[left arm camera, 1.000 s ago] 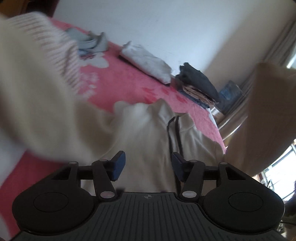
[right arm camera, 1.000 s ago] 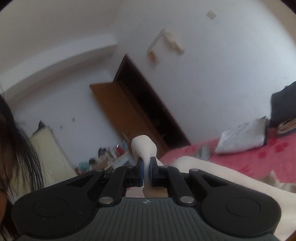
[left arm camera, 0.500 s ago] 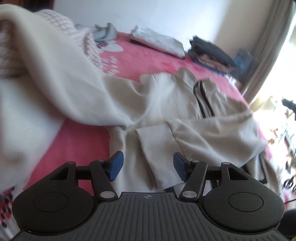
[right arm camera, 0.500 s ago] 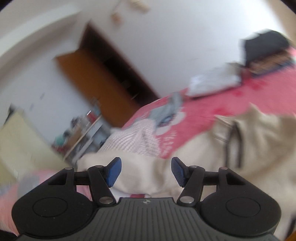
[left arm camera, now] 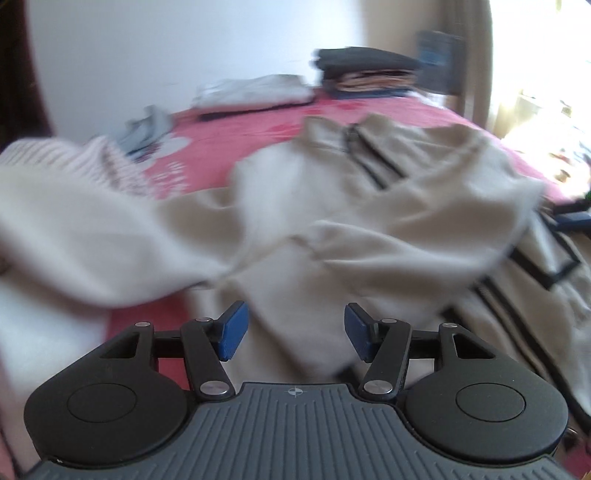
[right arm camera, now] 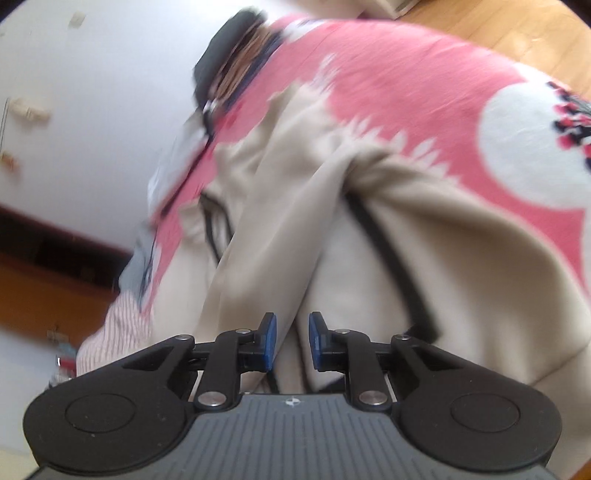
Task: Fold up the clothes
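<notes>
A beige jacket (left arm camera: 369, 206) with black trim lies spread on the pink bedspread (left arm camera: 221, 155), with a sleeve folded across its front. My left gripper (left arm camera: 295, 330) hovers open just over the near part of the jacket, and nothing is pinched between its blue pads. In the right wrist view the same jacket (right arm camera: 295, 206) fills the middle, tilted. My right gripper (right arm camera: 291, 341) sits low over a beige fold beside a black trim line. Its jaws are closing to a narrow gap, with cloth showing in the gap and the pads not visibly pressing it.
A pink-and-white striped sweater (left arm camera: 74, 162) is heaped at the left. At the bed's far side lie a grey garment (left arm camera: 147, 129), a folded white one (left arm camera: 255, 92) and a stack of dark folded clothes (left arm camera: 365, 70). Wooden floor (right arm camera: 480, 29) lies past the bed's edge.
My right gripper let go of the beige cloth it held up high, swung down to the jacket, opened wide, then narrowed. The left gripper rolled and sank closer to the jacket.
</notes>
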Demonstrator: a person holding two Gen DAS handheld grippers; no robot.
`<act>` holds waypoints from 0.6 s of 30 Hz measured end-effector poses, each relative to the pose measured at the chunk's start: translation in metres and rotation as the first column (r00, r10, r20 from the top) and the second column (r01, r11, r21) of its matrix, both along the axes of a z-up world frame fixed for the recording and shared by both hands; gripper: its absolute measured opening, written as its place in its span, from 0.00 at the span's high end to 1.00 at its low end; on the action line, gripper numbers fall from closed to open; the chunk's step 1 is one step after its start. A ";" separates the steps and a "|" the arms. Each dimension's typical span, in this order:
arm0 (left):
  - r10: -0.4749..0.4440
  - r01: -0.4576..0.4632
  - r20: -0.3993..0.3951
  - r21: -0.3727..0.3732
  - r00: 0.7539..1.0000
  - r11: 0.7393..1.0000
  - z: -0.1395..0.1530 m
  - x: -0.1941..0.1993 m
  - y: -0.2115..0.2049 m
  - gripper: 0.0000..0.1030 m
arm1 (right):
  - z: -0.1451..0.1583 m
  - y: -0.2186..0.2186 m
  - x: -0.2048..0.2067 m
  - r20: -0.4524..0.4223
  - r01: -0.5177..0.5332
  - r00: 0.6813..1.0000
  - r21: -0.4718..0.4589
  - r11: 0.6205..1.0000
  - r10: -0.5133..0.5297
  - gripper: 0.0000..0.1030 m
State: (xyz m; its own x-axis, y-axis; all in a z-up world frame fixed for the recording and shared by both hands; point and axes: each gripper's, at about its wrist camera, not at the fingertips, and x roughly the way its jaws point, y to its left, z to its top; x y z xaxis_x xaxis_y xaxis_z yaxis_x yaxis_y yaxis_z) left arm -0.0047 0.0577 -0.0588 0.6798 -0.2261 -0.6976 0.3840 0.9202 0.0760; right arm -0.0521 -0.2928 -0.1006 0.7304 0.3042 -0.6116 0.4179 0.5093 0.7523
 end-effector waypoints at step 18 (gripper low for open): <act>-0.364 0.320 -0.186 -0.227 0.913 0.920 0.030 0.187 -0.239 0.39 | 0.001 -0.021 0.033 -0.101 -0.171 0.985 -0.670 0.723 0.139 0.69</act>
